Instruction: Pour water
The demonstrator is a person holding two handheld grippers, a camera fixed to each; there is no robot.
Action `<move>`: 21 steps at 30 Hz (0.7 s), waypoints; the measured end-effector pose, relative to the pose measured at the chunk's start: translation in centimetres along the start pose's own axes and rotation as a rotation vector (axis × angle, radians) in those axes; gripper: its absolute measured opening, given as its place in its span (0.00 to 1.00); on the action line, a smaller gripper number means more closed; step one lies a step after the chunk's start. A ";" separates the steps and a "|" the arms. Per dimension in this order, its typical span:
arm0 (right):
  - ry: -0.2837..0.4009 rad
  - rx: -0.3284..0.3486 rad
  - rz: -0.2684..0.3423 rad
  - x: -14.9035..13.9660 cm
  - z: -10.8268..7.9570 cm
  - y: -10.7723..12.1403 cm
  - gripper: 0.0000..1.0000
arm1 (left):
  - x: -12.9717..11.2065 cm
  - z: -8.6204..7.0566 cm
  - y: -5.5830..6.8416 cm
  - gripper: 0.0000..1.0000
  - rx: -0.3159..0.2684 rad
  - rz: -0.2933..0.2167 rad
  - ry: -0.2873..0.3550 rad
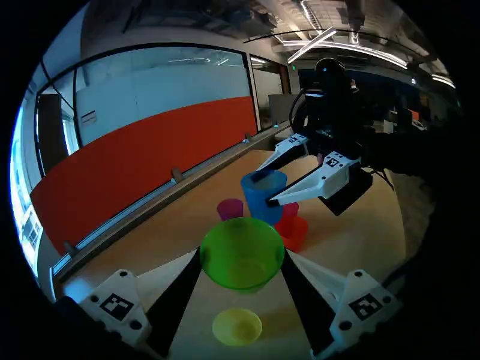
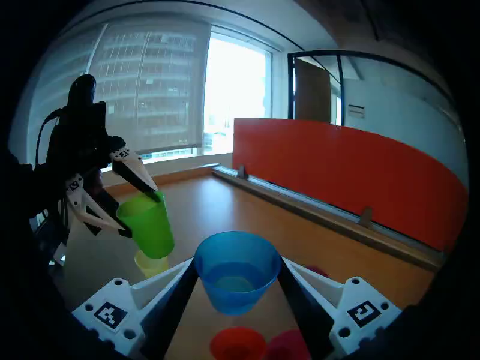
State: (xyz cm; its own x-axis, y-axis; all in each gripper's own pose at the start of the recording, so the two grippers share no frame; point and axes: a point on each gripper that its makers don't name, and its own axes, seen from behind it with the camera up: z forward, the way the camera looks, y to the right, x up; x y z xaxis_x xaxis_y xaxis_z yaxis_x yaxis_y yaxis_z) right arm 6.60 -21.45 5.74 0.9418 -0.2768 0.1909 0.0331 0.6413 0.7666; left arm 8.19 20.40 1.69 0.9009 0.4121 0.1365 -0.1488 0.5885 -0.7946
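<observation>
Cups [image 1: 242,267] [image 2: 237,294] in left tongs [image 1: 242,253], right tongs [image 2: 237,265]

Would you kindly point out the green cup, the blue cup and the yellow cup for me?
green cup [image 1: 242,255], left gripper view, on its inside.
blue cup [image 2: 237,264], right gripper view, on its far inner wall.
yellow cup [image 1: 237,327], left gripper view, on its inside.

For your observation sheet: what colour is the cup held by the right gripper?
The cup is blue, seen best in the right gripper view.
</observation>
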 end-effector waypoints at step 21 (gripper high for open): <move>0.050 -0.008 0.020 1.2 -0.6 -0.2 0.93 | 2.3 -1.3 -0.2 0.89 0.022 -0.059 0.130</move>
State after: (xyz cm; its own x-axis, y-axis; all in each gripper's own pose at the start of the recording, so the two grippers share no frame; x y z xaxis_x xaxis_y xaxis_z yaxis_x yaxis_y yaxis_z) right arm 7.92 -21.46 5.42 0.9579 -0.2277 0.1748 0.0167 0.6520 0.7580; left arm 10.81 20.35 1.40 0.9532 0.2839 0.1041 -0.1016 0.6250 -0.7740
